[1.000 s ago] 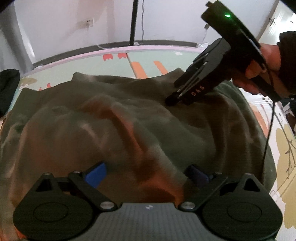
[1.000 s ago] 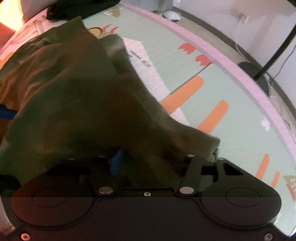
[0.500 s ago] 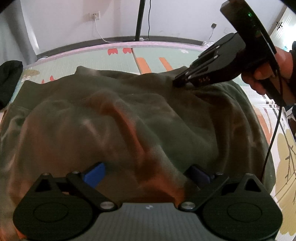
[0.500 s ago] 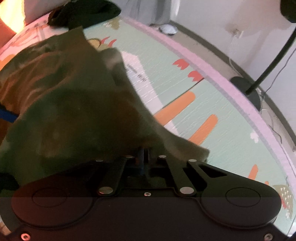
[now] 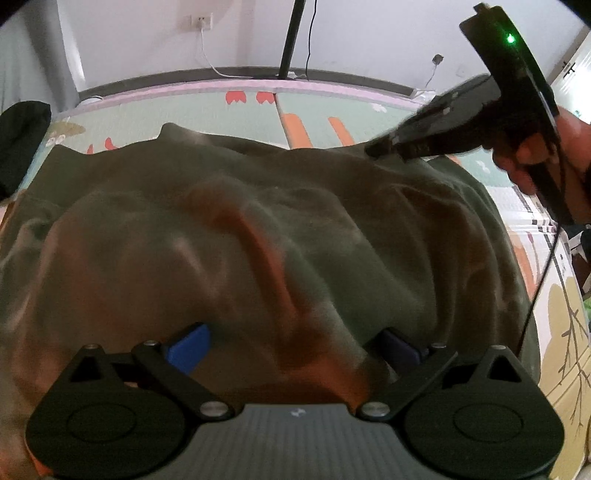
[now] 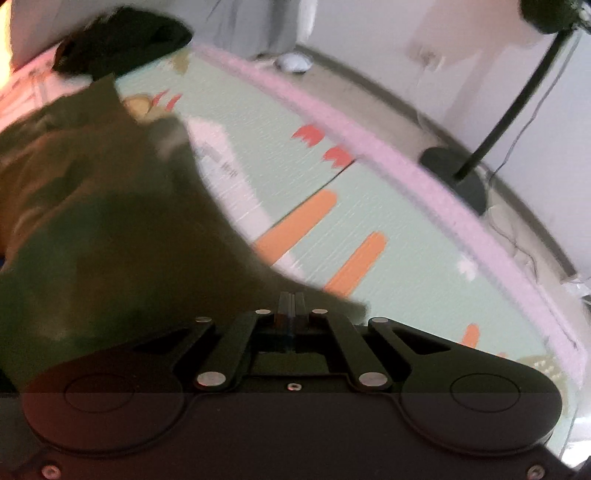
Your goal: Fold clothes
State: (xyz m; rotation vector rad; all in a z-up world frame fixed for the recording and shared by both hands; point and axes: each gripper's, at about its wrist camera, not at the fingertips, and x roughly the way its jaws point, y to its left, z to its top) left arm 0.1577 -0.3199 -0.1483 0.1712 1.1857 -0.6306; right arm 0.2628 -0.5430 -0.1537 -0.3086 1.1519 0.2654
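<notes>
Your left gripper (image 5: pixel 291 345) hangs w/ jaws wide, olive garment (image 5: pixel 258 221) bunched between them but not pinched. Further out, your right gripper (image 5: pixel 376 147) is clenched on the far hem, prob. to lift for a fold. Garment lies on the play mat (image 5: pixel 221 110), long axis running left-right.

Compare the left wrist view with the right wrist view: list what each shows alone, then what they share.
Left wrist only: the right gripper seen from outside, pinching the far edge of the olive-green cloth garment, a hand behind it, and a wall socket. Right wrist only: a round black stand base. Both: the garment, the pale green patterned play mat, a black bundle.
</notes>
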